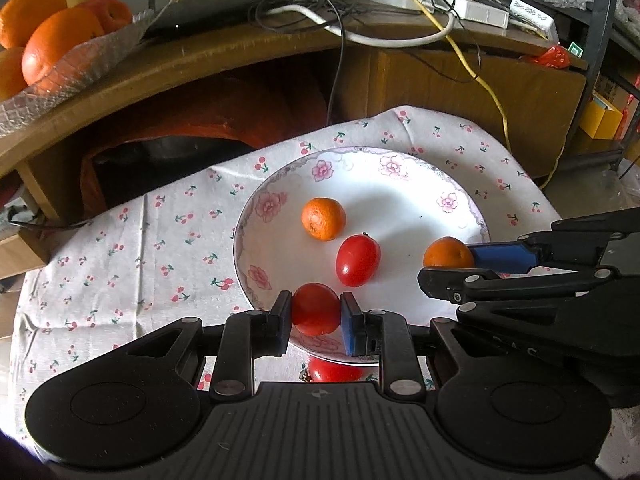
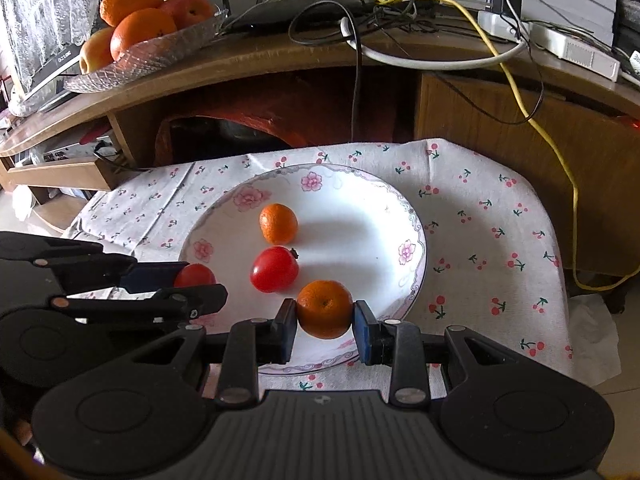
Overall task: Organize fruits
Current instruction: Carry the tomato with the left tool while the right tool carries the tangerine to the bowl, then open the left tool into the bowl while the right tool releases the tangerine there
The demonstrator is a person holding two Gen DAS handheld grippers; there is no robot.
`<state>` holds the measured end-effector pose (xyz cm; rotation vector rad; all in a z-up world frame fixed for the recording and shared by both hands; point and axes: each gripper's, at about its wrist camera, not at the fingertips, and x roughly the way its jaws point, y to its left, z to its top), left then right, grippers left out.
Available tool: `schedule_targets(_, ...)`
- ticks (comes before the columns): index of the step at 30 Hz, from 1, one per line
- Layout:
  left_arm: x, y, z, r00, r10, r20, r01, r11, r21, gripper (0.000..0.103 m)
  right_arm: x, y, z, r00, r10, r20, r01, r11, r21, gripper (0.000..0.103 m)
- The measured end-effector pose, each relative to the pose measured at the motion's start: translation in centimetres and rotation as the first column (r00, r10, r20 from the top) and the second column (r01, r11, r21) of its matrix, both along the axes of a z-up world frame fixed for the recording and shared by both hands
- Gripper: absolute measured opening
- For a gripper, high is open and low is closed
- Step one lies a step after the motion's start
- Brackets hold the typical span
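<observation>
**Two grippers, two fruits, one plate**

A small round red tomato [image 1: 316,309] is sitting pinched between the blue pads of the left gripper [image 1: 314,320], above the near rim of a white floral-edged china plate [image 1: 384,196]. The right gripper [image 2: 325,320] is clamping a small orange mandarin [image 2: 325,309] over the same plate. Ahead of both tools, a second mandarin [image 2: 278,223] and a second tomato [image 2: 274,269] are lying loose on the plate, on a cherry-print white cloth [image 2: 480,216].
</observation>
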<state>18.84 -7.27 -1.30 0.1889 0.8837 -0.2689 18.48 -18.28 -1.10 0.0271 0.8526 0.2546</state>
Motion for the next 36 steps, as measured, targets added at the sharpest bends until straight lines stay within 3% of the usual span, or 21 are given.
schedule_targets(18, 0.7, -0.13, -0.86, 1.0, 0.004, 0.0, -0.004, 1.0, 0.001, 0.032, 0.85, 0.33, -0.81, 1.0, 0.011, 0.002, -0.011, 0.999, -0.034, 0.031)
schedule_targets(36, 0.64, 0.19, -0.23, 0.999, 0.025, 0.025, -0.024, 1.0, -0.005, 0.043, 0.64, 0.22, -0.04, 0.999, 0.004, 0.034, -0.003, 1.0, -0.03, 0.032)
